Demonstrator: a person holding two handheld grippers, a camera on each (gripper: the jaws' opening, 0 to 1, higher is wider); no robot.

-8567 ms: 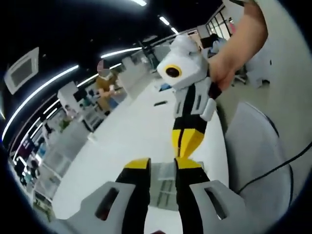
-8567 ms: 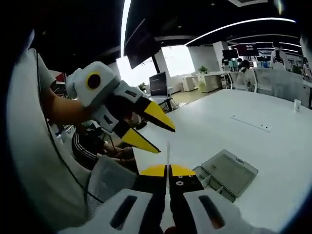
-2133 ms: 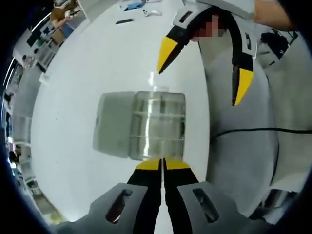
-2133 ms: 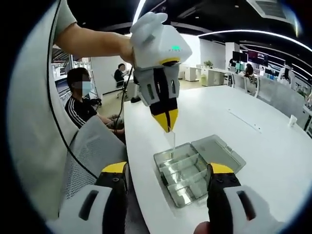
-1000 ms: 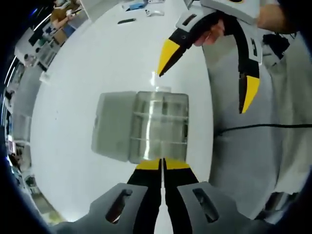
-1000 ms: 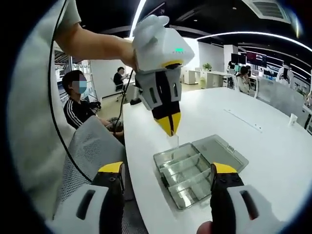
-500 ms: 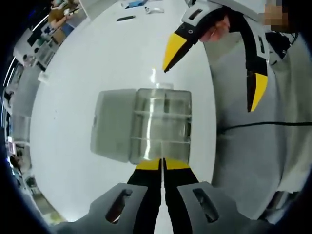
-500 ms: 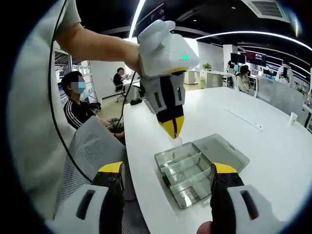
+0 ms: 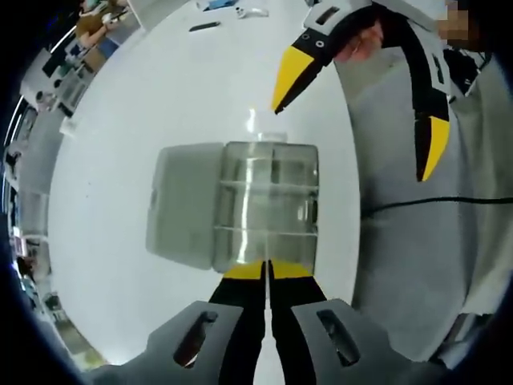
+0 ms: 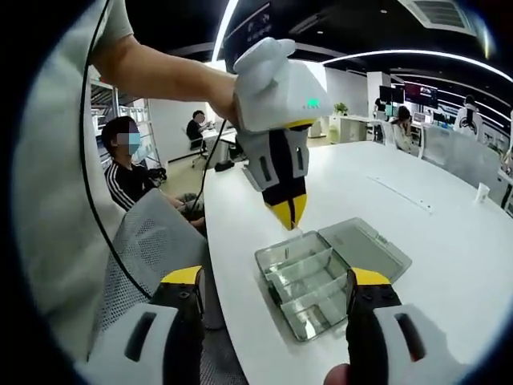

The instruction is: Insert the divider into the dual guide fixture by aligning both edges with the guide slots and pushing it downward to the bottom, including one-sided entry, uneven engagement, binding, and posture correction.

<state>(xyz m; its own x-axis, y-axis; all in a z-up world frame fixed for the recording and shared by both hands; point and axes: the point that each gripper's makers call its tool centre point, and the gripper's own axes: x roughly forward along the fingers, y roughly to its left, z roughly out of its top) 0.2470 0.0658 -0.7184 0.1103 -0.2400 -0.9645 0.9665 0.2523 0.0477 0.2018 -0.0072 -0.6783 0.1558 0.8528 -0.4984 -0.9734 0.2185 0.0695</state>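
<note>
A clear plastic box (image 9: pixel 268 200) lies on the white table (image 9: pixel 160 104), its lid (image 9: pixel 180 204) folded open to one side. My left gripper (image 9: pixel 267 271) is shut on a thin clear divider (image 9: pixel 252 124), seen edge-on above the box. In the right gripper view the left gripper (image 10: pixel 288 215) points straight down. There the divider (image 10: pixel 296 232) reaches the rim of the box (image 10: pixel 309 285) beside the lid (image 10: pixel 365 245). My right gripper (image 10: pixel 276 277) is open and holds nothing. It hangs apart above the box's far end (image 9: pixel 361 112).
The box sits close to the table's edge (image 10: pixel 228 265). A grey mesh chair (image 10: pixel 152 241) stands beside that edge, and a seated person (image 10: pixel 132 172) is behind it. A black cable (image 9: pixel 417 202) runs over the chair. Small items (image 9: pixel 207 26) lie far across the table.
My left gripper has come down with the divider towards the box, which looks slightly larger in the left gripper view. The right gripper stays open and has drifted a little aside.
</note>
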